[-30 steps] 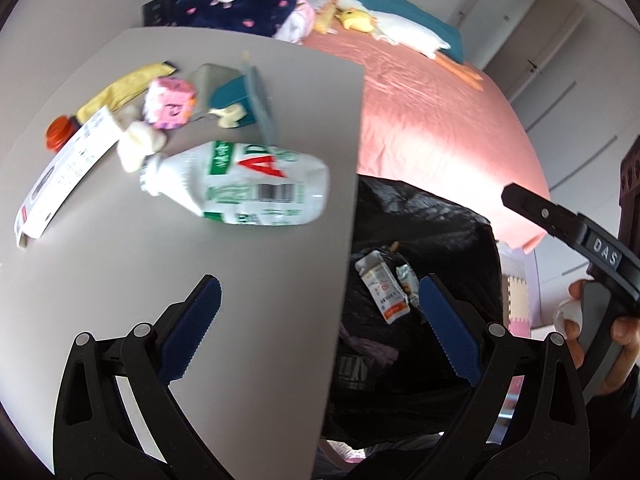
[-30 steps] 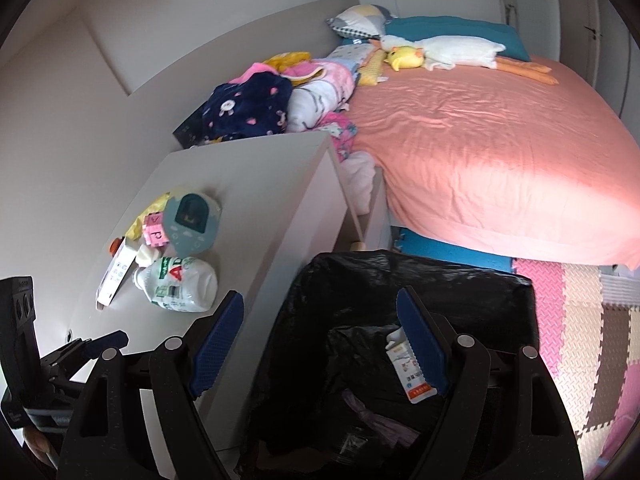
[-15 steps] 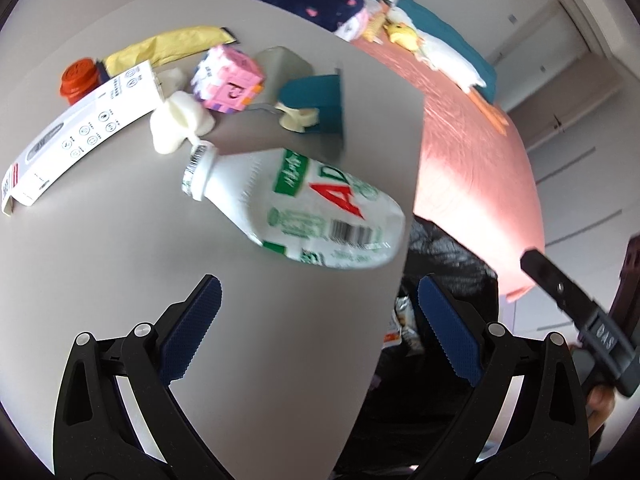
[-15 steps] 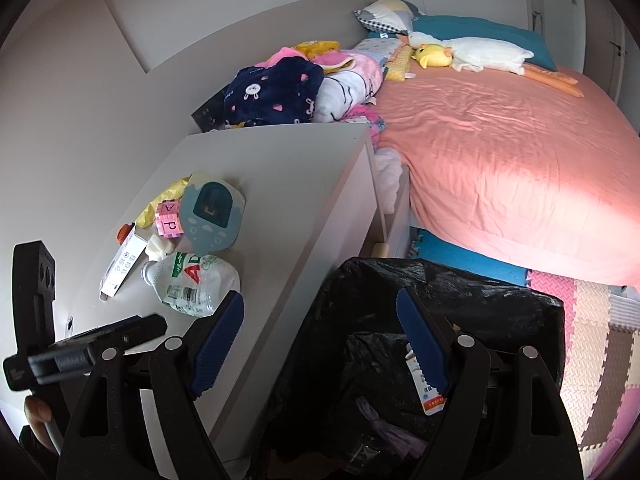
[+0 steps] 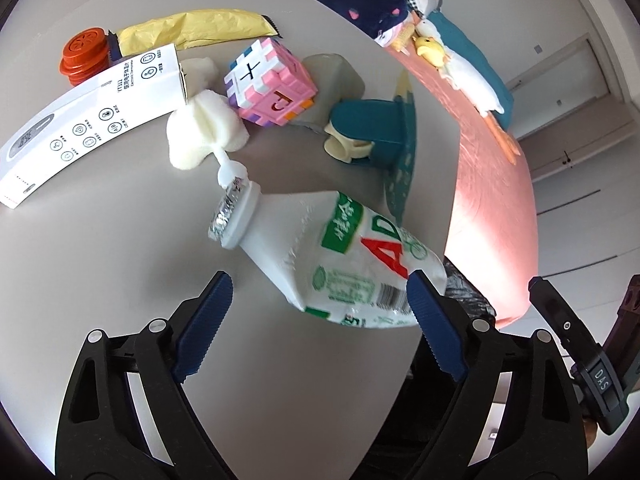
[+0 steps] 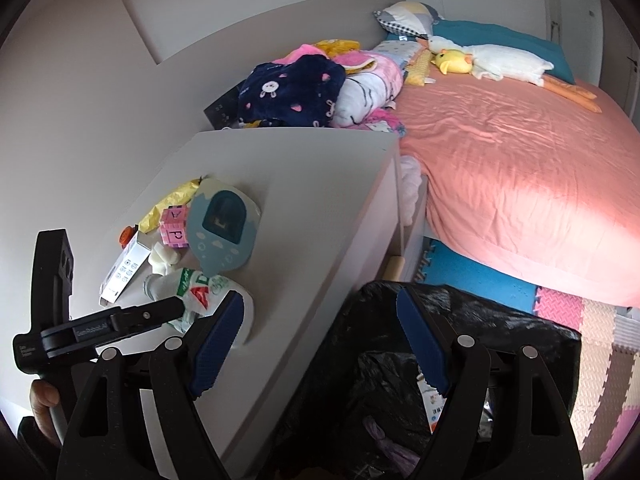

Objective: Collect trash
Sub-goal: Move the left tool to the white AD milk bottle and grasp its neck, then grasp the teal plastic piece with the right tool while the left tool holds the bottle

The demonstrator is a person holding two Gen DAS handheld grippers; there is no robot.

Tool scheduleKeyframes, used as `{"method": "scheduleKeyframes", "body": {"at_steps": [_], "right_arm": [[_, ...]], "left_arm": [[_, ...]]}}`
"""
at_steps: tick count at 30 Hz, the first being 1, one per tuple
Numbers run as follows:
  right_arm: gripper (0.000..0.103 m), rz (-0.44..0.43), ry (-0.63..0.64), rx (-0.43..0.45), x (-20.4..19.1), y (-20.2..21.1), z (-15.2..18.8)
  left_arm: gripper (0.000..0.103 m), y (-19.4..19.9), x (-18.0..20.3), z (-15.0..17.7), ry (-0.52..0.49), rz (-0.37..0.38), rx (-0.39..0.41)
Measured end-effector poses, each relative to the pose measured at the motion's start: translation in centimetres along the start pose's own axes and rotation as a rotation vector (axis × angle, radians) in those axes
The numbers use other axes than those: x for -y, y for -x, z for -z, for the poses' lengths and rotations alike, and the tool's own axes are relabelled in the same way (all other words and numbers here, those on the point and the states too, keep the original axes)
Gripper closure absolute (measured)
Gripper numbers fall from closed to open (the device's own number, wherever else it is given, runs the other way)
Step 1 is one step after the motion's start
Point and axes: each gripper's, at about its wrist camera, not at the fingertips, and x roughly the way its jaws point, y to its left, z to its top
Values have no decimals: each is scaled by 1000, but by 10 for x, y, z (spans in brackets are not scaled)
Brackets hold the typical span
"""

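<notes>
**Inspector:** Condition of the left tool (image 5: 318,324)?

**Assistant:** Spread wide, gripping nothing. Its blue pads stand either side of the base end of the white bottle (image 5: 332,260). The right-hand pad sits against or just in front of the bottle's base corner; contact cannot be confirmed.

**Inspector:** Location of the bottle?

**Assistant:** Lying on its side on the desk (image 5: 100,248), at the edge facing the bed (image 6: 520,168), its foil-sealed neck pointing away from that edge. Label shows green panels and red letters.

**Inspector:** The right tool (image 6: 320,344)?

**Assistant:** Also spread wide and empty. It hangs over the near rim of the black trash bag (image 6: 500,336), which stands on the floor just beside the desk. Wrappers lie inside the bag.

**Inspector:** Other items on the desk?

**Assistant:** Beyond the bottle's neck, a crumpled white wad (image 5: 204,136) touching a white carton (image 5: 88,112). Toward the far edge, an orange cap (image 5: 86,56) and a yellow wrapper (image 5: 196,32). A pink block cube (image 5: 272,80) sits beside a teal stand (image 5: 376,128).
</notes>
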Motion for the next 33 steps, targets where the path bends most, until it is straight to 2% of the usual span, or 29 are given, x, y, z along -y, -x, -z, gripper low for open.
{"method": "scheduleKeyframes", "body": {"at_steps": [7, 8, 9, 11, 15, 20, 27, 33], "right_arm": [[24, -20, 29, -8, -17, -16, -11], [24, -22, 31, -9, -18, -18, -12], [24, -24, 34, -12, -20, -21, -14], [24, -26, 39, -15, -23, -25, -16], [24, -33, 50, -23, -30, -34, -19], [24, -43, 64, -27, -38, -42, -25], [24, -77, 89, -33, -56, -55, -32], [24, -112, 128, -40, -80, -70, -37]], "left_arm": [[25, -2, -6, -10, -8, 11, 18], [31, -3, -6, -10, -13, 9, 21], [45, -4, -6, -11, -22, 6, 25], [56, -5, -8, -12, -36, 4, 30], [70, -1, -18, -12, -10, 65, 66], [74, 9, -22, -14, -20, 57, 114], [76, 40, -19, -11, -71, -21, 202], [76, 60, -28, -10, -64, -46, 239]]}}
